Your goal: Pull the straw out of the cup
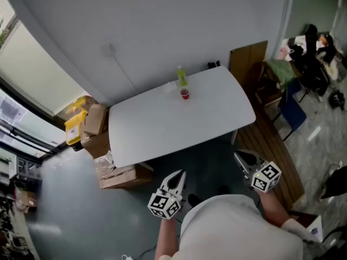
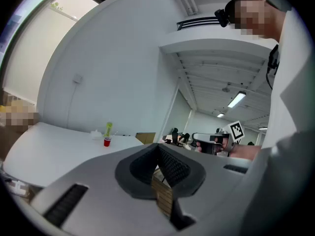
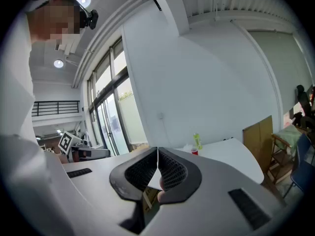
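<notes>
White rounded tabletop carries a small red plastic cup at 12 o'clock; brown cardboard boxes stacked at 9 o'clock. Jaws of left gripper and right gripper closed, empty.

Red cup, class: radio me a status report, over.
Left gripper and right gripper shut, empty, short of the table. Red cup upright near green bottle; straw too small to see. Nothing between.
</notes>
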Demonstrator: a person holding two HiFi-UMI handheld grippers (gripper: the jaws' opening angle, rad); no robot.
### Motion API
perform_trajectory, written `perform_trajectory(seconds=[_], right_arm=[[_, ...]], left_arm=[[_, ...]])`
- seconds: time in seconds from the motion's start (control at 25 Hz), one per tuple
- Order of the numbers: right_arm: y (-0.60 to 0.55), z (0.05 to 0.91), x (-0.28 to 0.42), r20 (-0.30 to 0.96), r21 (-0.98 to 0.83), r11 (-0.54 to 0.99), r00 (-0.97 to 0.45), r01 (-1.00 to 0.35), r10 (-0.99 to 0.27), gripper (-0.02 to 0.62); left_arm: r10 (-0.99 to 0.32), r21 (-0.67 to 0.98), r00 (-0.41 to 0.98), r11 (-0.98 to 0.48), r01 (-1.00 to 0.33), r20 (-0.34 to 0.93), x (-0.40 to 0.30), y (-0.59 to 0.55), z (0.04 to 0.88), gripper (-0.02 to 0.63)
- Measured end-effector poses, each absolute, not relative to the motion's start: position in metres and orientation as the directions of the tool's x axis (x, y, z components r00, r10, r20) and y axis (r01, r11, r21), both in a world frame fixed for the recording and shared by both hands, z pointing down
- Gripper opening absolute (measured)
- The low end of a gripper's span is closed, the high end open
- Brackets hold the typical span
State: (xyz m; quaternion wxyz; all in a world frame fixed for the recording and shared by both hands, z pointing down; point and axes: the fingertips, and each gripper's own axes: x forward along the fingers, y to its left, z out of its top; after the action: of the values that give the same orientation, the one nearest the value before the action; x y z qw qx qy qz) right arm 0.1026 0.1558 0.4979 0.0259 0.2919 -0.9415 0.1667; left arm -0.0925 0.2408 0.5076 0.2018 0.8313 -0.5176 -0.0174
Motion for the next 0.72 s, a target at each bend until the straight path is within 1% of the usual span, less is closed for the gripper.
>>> perform_trajectory(seconds=[0.72], right_arm=[[0.146,0.499,0.121,0.135,-0.31,0.809,-0.865,-0.5,-0.483,0.04]], left_arm=[[-0.881,0.352,0.438,-0.36,-0.864,0.176,-0.062,0.233,0.509,0.002]])
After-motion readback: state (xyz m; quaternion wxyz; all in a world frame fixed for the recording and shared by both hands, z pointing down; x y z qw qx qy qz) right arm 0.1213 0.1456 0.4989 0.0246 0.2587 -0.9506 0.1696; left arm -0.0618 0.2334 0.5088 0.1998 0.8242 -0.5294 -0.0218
